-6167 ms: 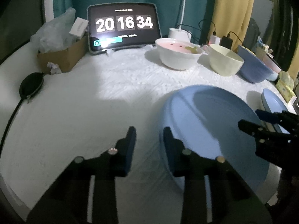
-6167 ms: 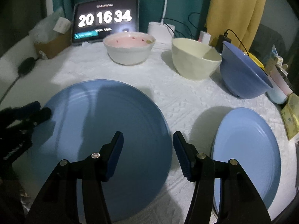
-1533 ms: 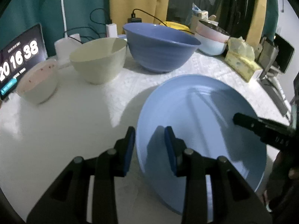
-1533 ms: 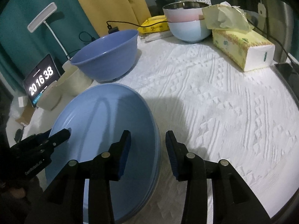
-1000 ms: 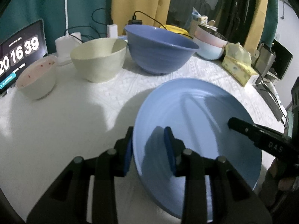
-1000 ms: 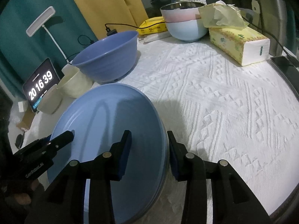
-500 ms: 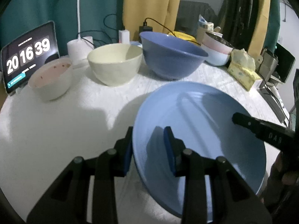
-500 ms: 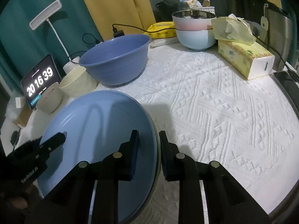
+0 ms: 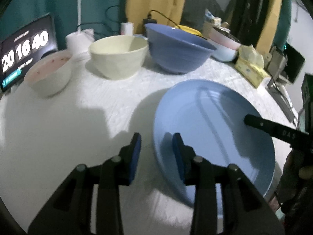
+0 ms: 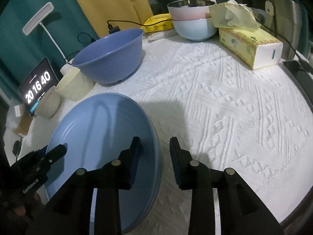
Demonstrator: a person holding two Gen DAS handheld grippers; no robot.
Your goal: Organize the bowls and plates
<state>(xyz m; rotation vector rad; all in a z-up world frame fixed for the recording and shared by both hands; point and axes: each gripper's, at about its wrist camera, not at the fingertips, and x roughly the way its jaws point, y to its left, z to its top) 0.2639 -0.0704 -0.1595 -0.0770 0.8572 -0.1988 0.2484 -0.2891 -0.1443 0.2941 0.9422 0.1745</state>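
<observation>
The stacked light-blue round plates [image 10: 101,137] rest on the white-clothed worktop [image 10: 225,107]. Left gripper [image 9: 156,150] and right gripper [image 10: 155,152] jaws have just been opening, straddling opposite rims unpinched. Release step; next: withdraw, then nest the bowls.

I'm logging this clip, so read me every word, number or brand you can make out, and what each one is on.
"20 16 40": tablet clock screen.
"GenRobot.AI": body of the left tool.
"DAS": finger of the right tool.
Small line above the clock digits, its green bar, and print on the tissue box: too small or blurred to read.
</observation>
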